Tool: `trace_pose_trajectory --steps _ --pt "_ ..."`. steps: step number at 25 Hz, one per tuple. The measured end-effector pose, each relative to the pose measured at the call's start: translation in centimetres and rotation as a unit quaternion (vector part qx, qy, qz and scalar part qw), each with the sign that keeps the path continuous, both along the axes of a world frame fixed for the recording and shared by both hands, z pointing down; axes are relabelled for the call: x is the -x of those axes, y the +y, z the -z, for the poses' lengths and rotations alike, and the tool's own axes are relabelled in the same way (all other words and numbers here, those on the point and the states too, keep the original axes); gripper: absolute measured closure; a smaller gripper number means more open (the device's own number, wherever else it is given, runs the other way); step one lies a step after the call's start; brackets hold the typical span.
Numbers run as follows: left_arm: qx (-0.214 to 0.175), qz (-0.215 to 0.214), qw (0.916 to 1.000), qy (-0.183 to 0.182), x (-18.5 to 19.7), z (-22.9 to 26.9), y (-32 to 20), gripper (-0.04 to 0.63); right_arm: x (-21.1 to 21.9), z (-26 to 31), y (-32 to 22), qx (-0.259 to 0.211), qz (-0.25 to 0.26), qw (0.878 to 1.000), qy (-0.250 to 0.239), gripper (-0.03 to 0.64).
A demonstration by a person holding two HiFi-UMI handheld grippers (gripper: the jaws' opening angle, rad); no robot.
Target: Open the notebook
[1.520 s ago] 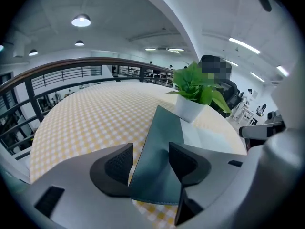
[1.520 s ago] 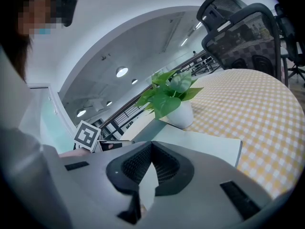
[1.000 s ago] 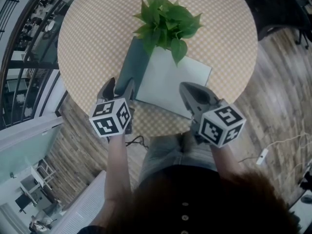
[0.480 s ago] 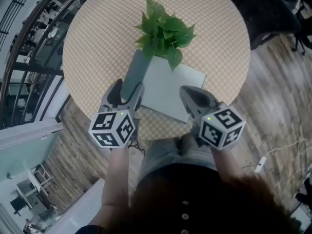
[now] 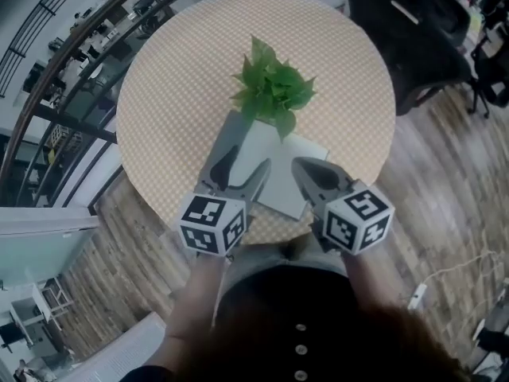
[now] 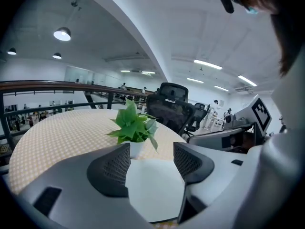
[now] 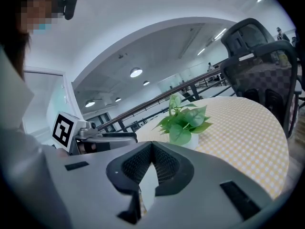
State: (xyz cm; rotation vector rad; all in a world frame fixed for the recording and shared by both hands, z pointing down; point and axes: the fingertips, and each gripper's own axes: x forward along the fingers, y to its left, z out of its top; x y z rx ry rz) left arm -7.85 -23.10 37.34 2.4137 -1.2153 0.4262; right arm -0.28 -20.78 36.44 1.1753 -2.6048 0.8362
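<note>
Left tongs [image 5: 245, 164], jaws apart and empty, have moved in from the cover's outer edge to over the white page. Right tongs [image 5: 305, 169] closed, empty. Notebook [image 5: 280, 173] lies open on the desk [image 5: 175, 78], touching the plant [image 5: 274, 90]. Task looks done.

Hand-held gripper [image 6: 151, 159] agape; notebook [image 6: 155, 190] beyond

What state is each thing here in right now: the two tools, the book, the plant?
Left tool: jaws apart, nothing between them.
Right tool: jaws together, nothing visibly held.
Notebook: lying open, grey cover turned left, white page up.
Plant: upright in its pot.
</note>
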Motion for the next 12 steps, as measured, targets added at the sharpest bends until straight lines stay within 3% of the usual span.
trace_pose_trajectory --steps 8,12 --pt "-0.027 -0.051 0.9983 0.002 -3.0 2.2 2.2 0.31 0.1 2.2 0.6 -0.03 0.007 1.0 0.004 0.606" --pt "-0.041 -0.064 0.997 -0.011 -3.4 2.6 3.0 0.359 -0.4 3.6 0.9 -0.055 -0.007 0.998 -0.005 0.606"
